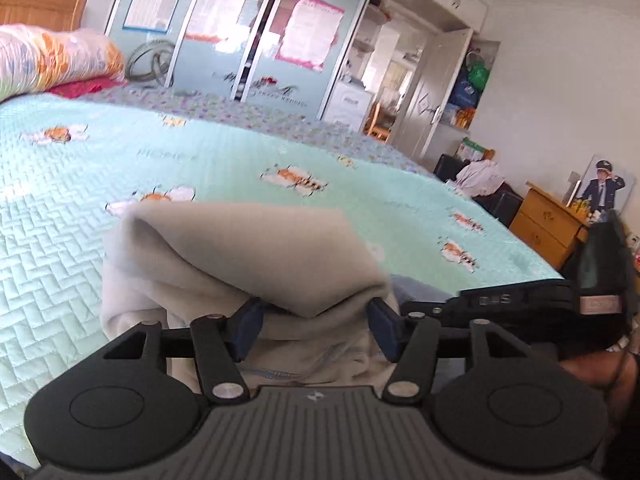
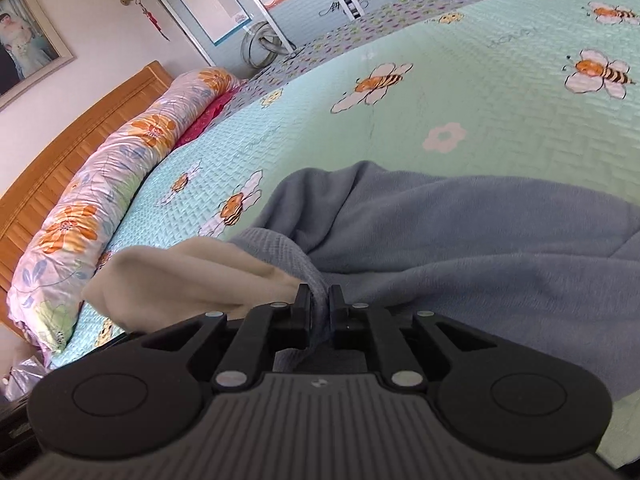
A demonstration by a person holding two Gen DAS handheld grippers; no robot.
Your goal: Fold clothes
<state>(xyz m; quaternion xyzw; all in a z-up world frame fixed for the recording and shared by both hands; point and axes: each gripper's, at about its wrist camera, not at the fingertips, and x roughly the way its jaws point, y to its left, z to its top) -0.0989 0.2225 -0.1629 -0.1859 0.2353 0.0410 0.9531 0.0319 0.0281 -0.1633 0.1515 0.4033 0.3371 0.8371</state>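
Now both grippers work over the bed [image 1: 140, 184], which is covered with a light green quilted cover [image 2: 460, 92] printed with bees and flowers.

The left gripper [image 1: 316, 322] has its two blue pads [image 1: 248, 326] standing wide apart. A bundle of beige cloth [image 1: 240, 252] lies between them and over them, folded into a thick lump on the cover. The pads are at the two sides of the lump, but the cloth hides their tips, so I cannot tell if they press it or only stand beside it.

The right gripper [image 2: 319, 304] has its fingers almost pressed together, and they pinch a ribbed edge of the grey-blue garment [image 2: 480, 248]. This garment spreads on the cover to the right of the gripper and away from it, with soft wrinkles. The same beige cloth [image 2: 188, 276] is just left of the right gripper and touches the ribbed edge.

At the head of the bed a long floral pillow [image 2: 100, 208] lies along the wooden headboard [image 2: 60, 148], with a red cloth [image 2: 208, 116] beside it. Behind the far side of the bed stands a wardrobe with sliding doors [image 1: 256, 40] that carry posters. A wooden cabinet [image 1: 548, 220] stands near the foot corner of the bed.
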